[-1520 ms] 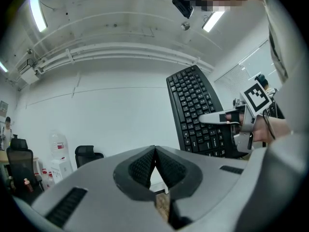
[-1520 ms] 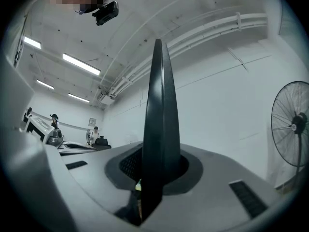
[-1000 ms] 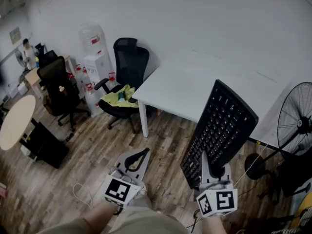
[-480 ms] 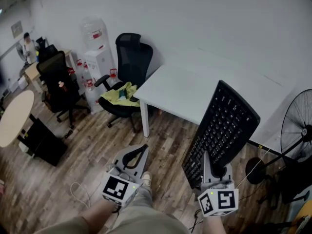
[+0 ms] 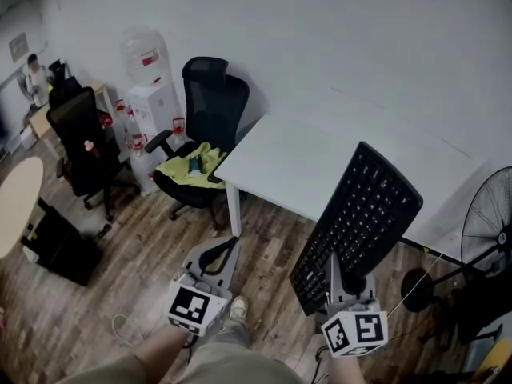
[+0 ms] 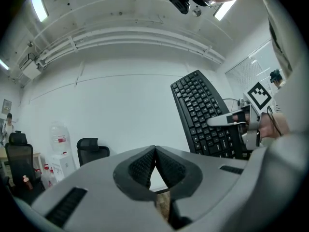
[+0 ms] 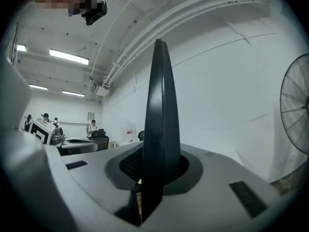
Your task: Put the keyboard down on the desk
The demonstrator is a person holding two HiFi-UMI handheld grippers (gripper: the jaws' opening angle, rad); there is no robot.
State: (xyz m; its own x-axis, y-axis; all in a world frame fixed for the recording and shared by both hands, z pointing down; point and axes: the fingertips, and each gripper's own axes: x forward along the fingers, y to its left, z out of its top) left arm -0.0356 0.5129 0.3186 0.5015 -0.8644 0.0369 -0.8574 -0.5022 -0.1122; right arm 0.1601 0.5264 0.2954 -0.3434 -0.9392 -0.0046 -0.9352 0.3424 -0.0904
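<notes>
A black keyboard (image 5: 358,226) stands tilted up in the air at the right of the head view, keys facing left. My right gripper (image 5: 346,277) is shut on its near edge; in the right gripper view the keyboard (image 7: 161,124) shows edge-on, clamped between the jaws. The white desk (image 5: 296,162) lies beyond it against the wall, its top bare. My left gripper (image 5: 221,254) hangs over the wooden floor to the left, shut with nothing in it; its pads (image 6: 153,166) meet at the tips. The left gripper view also catches the keyboard (image 6: 205,115) at the right.
A black office chair (image 5: 200,126) with a yellow-green cloth stands at the desk's left end. A water dispenser (image 5: 148,82) and a second black chair (image 5: 80,146) are further left. A standing fan (image 5: 488,222) is at the right. A round table edge (image 5: 16,202) is at the far left.
The head view has shifted a little, so the room sits slightly lower and to the left. Both grippers and the held keyboard keep nearly the same pose.
</notes>
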